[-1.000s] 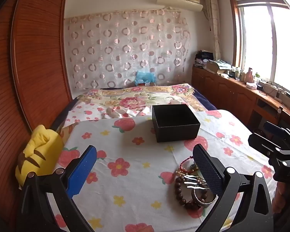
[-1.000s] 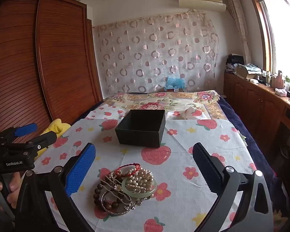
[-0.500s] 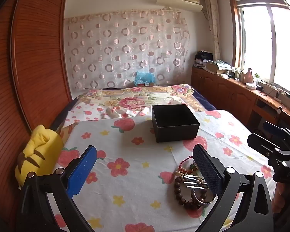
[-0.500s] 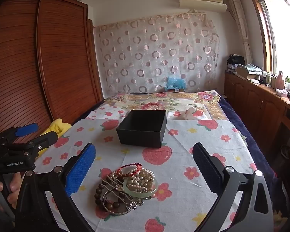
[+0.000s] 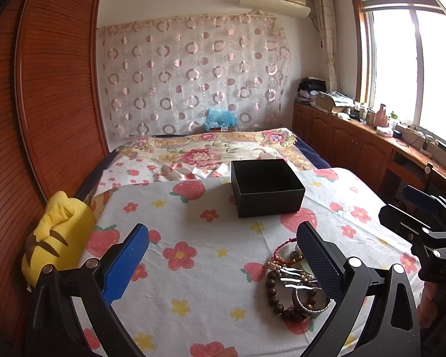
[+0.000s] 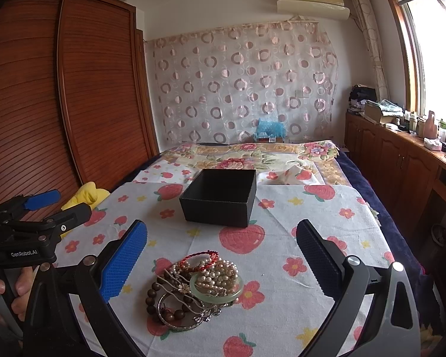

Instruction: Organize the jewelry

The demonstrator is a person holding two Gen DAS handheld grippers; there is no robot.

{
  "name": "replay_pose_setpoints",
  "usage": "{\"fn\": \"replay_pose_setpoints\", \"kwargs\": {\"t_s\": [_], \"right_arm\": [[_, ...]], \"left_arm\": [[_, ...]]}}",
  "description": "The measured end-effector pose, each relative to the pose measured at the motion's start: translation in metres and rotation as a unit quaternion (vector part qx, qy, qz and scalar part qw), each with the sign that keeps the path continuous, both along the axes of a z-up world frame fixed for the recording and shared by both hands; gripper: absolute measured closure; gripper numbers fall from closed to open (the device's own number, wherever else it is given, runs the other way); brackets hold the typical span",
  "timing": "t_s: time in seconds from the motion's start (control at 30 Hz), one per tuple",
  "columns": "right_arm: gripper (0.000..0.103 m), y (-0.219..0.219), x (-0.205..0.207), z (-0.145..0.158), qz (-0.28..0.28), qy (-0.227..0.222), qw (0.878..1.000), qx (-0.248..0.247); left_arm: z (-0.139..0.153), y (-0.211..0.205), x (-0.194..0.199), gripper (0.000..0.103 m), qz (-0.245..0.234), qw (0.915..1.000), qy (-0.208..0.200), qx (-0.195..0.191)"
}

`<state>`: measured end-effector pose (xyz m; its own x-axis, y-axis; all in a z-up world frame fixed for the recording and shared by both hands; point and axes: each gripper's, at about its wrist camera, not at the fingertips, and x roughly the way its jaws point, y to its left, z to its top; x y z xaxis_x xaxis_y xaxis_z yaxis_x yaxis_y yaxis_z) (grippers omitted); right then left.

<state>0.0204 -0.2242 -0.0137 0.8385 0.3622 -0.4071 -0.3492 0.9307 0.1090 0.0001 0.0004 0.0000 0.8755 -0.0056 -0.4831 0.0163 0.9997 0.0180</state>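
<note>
At the far left of the left wrist view, a yellow plush toy (image 5: 55,238) lies at the edge of the bed against the brown louvered wardrobe (image 5: 38,113). The left gripper (image 5: 223,260) hangs over the flower-and-strawberry sheet (image 5: 193,291) with its jaws spread wide and nothing between them. Further back, near the middle of the sheet, stands an open black box (image 5: 267,187), and nothing can be seen inside it. To the right, partly hidden behind the left gripper's right finger, lies the jewelry pile (image 5: 294,282).

From the right wrist view the pile (image 6: 193,288) shows more clearly: a dark wooden bead bracelet (image 6: 156,300) on its left side, a red cord bracelet (image 6: 199,260) at its far edge, a heap of pearls (image 6: 220,273) resting on a pale green jade bangle (image 6: 215,293), and silver pieces (image 6: 178,312) tangled at the front. The right gripper (image 6: 221,260) is likewise released, its jaws wide apart, with the pile lying between and below them, untouched. The box (image 6: 220,200) stands beyond the pile, well apart from it. A wooden cabinet (image 6: 401,166) runs under the window at the right.
</note>
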Motion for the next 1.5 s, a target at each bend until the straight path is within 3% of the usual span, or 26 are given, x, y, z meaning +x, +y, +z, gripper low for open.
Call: {"fn": "replay_pose_setpoints", "kwargs": {"t_s": [1.5], "right_arm": [[0.002,0.0043,-0.0028,0.0018,0.001,-0.002,1.000,-0.001]], "left_arm": [[-0.0001,-0.0005,-0.0001,0.006,0.000,1.0000,0.002,0.000]]}}
